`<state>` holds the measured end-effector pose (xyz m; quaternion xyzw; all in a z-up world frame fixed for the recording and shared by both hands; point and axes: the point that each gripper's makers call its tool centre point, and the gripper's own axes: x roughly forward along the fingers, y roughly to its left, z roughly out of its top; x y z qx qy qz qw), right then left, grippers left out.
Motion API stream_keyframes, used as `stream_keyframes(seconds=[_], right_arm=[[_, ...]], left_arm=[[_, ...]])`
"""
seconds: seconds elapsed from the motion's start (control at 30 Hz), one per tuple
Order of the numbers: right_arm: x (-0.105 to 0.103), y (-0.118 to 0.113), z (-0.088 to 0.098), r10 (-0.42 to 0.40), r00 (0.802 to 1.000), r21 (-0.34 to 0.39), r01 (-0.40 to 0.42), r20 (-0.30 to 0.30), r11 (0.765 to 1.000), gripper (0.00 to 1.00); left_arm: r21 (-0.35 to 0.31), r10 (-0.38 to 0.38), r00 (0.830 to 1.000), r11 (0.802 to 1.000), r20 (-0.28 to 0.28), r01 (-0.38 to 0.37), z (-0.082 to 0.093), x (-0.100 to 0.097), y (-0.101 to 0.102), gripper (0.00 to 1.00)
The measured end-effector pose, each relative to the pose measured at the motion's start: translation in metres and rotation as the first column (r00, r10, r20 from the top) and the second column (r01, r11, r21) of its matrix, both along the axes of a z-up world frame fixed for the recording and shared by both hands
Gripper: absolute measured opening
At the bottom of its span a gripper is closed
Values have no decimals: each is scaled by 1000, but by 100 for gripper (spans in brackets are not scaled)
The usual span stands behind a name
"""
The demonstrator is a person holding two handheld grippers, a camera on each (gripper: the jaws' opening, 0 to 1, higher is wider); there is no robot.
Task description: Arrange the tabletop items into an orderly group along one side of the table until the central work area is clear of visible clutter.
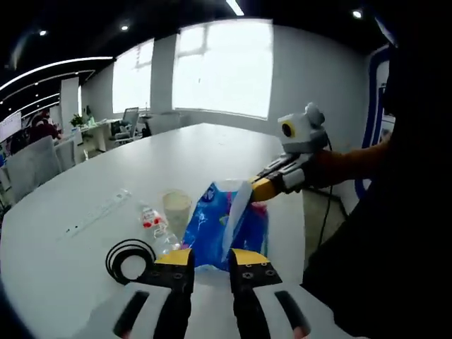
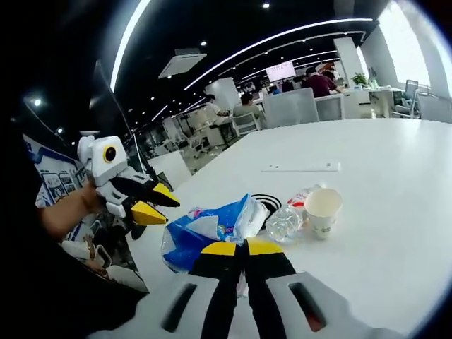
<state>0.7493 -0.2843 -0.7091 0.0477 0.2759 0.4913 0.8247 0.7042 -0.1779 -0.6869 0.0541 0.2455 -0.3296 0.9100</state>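
On the counter's (image 1: 212,152) near edge, both my grippers pinch the blue bag (image 1: 212,233): left gripper (image 1: 210,258) closed on its near end, right gripper (image 1: 256,189) on its far edge, probably to lift it. Cup (image 1: 176,206), bottle (image 1: 155,222), cable coil (image 1: 127,258) sit left.

In the left gripper view, bare table (image 1: 212,152) lies open from 11 to 1 o'clock. Ahead, the blue bag (image 1: 219,229), paper cup (image 1: 176,206), plastic bottle (image 1: 157,222) and black cable coil (image 1: 128,258) crowd the near edge.
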Motion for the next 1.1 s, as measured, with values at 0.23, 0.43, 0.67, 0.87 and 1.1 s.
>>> stream_keyframes(seconds=[0.23, 0.43, 0.67, 0.87, 1.1], right_arm=[[13, -14, -1, -57, 998, 12, 57, -13, 998, 0], [23, -23, -4, -88, 996, 5, 88, -14, 996, 0], [36, -36, -19, -130, 991, -4, 129, -45, 992, 0], [48, -51, -36, -168, 983, -24, 167, -74, 986, 0], [63, -69, -55, -213, 973, -52, 209, -89, 977, 0]], left_arm=[[-44, 92, 995, 995, 25, -91, 7, 4, 18, 26], [-8, 191, 981, 982, 46, -191, 0, 6, 47, 42], [-12, 293, 955, 956, 39, -292, -6, 2, 79, 51], [-10, 373, 927, 928, 41, -373, -5, -8, 104, 58], [2, 446, 894, 895, 45, -446, -4, -21, 129, 65]])
